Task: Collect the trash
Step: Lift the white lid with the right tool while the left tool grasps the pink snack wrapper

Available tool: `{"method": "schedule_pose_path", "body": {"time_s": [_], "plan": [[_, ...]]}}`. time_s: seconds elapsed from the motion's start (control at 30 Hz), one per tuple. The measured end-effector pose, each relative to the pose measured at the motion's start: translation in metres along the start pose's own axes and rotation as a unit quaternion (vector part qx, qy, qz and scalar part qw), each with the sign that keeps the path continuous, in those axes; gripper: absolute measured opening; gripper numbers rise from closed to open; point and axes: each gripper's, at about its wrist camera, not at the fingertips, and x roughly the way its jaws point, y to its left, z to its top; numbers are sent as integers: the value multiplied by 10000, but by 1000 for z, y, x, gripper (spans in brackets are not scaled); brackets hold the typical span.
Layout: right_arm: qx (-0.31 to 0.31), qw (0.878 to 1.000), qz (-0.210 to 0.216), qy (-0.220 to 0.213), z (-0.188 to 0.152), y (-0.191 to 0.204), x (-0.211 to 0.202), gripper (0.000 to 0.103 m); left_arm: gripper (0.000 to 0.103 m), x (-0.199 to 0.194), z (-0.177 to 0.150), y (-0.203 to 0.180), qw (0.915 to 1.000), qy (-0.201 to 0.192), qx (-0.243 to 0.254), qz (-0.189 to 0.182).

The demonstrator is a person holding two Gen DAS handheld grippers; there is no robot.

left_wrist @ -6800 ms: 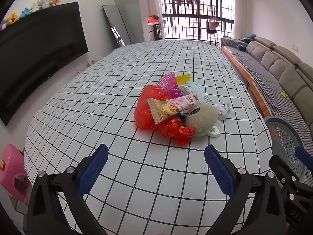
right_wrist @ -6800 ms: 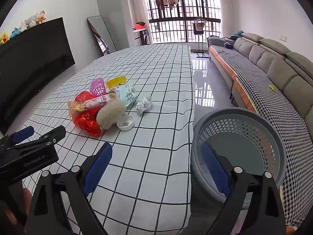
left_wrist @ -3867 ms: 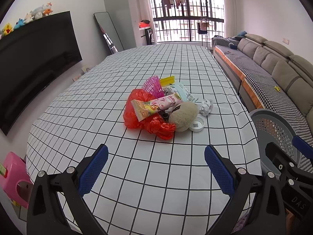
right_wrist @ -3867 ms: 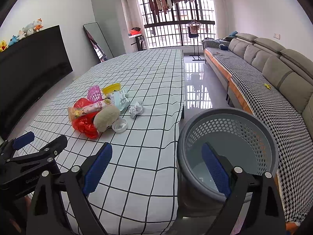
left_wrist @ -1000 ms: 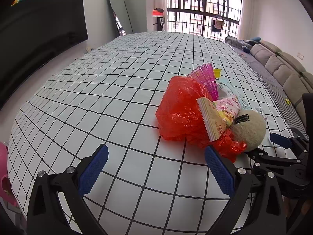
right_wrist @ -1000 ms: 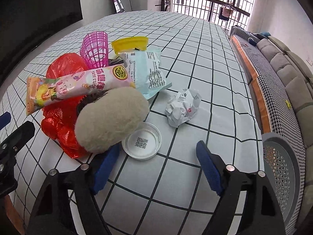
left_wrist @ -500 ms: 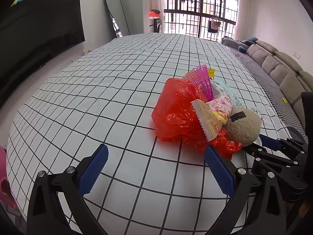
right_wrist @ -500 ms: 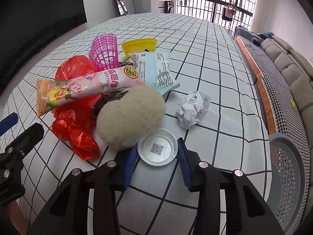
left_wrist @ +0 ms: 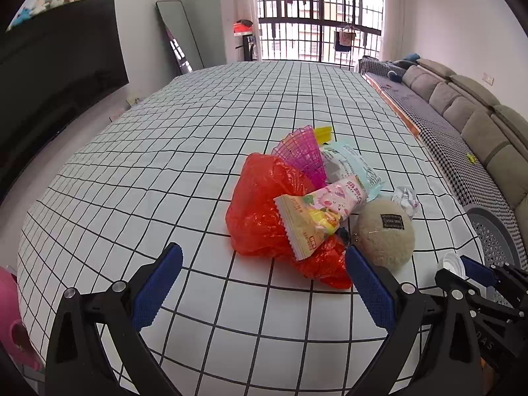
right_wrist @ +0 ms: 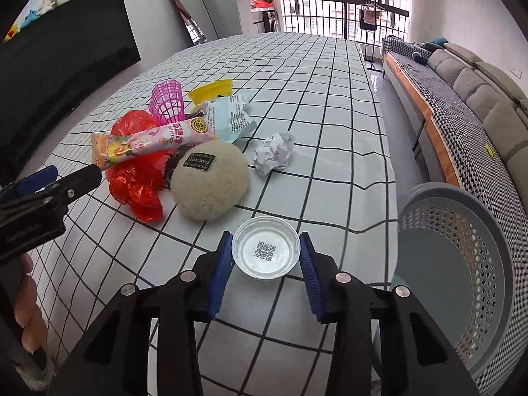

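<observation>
surface: long table (left_wrist: 204, 151) under a white cloth with a black grid, cloth hanging over the near edge
trash pile: red plastic bag (left_wrist: 264, 204), pink mesh cup (left_wrist: 302, 156), yellow piece (right_wrist: 213, 94), pale blue wrapper (right_wrist: 231, 115), pink snack wrapper (left_wrist: 326, 211) lying across the bag, beige fuzzy ball (right_wrist: 211, 181) with a dark label, all touching in one heap near the table's right side
crumpled paper: white wad (right_wrist: 274, 153) lay just beside the heap, apart from the ball
lid: clear round plastic lid (right_wrist: 265, 252) with a QR code, gripped by its rim near the table's right edge
right gripper: (right_wrist: 265, 264) blue pads pressed on both sides of the lid, jaws narrow
left gripper: (left_wrist: 264, 283) jaws stood wide, nothing between them, held over the cloth just short of the bag
bin: grey perforated basket (right_wrist: 468, 264) stood off the table's right edge
room: big dark screen (left_wrist: 56, 99) on left wall with plush toys on top, leaning mirror (left_wrist: 180, 36), barred window (left_wrist: 316, 23) with hung laundry, grey sofa (left_wrist: 478, 125) along right wall
</observation>
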Motion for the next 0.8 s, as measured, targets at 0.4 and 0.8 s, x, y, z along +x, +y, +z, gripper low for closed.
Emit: {"method": "schedule_pose_path", "body": {"time_s": [0.4,0.8], "plan": [[230,9993,276,-62,-14,-23,-17,39,97,22,25,-28,9979,65,613,200],[310,9989,342,-40,-9,-28,-16,39,77,50,28,-50,9917,227,1232,300]]}}
